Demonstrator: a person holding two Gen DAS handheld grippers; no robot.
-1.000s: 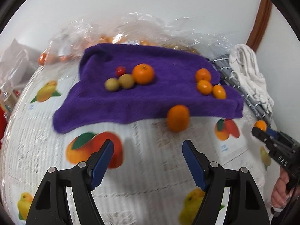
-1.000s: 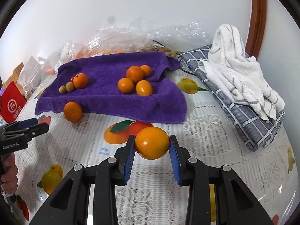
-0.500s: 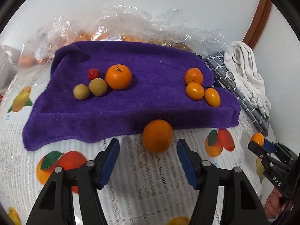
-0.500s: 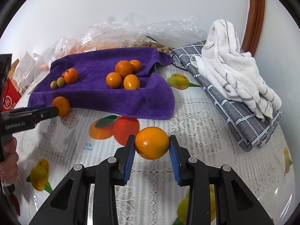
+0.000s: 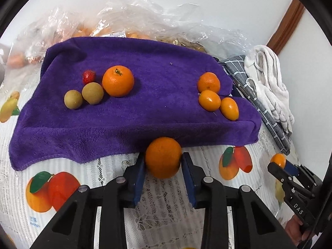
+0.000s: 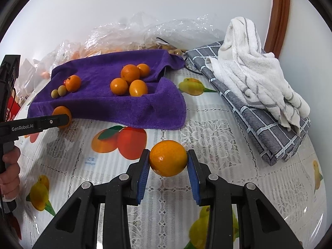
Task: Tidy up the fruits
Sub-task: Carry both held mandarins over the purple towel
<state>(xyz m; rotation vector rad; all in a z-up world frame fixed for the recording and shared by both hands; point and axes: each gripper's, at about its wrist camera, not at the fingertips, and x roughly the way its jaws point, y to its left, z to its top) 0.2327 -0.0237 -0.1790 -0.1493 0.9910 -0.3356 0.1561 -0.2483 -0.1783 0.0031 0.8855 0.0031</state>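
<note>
Purple towel (image 5: pixel 145 108) behind clamped orange (image 5: pixel 162 157)

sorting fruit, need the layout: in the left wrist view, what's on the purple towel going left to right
Small brown fruit → bigger brown fruit → large orange → upper small orange → rightmost small orange

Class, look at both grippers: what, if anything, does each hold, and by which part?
The right gripper clamps an orange by its two sides. The left gripper is closing on another orange, pads at its sides, at the purple towel's edge.
</note>
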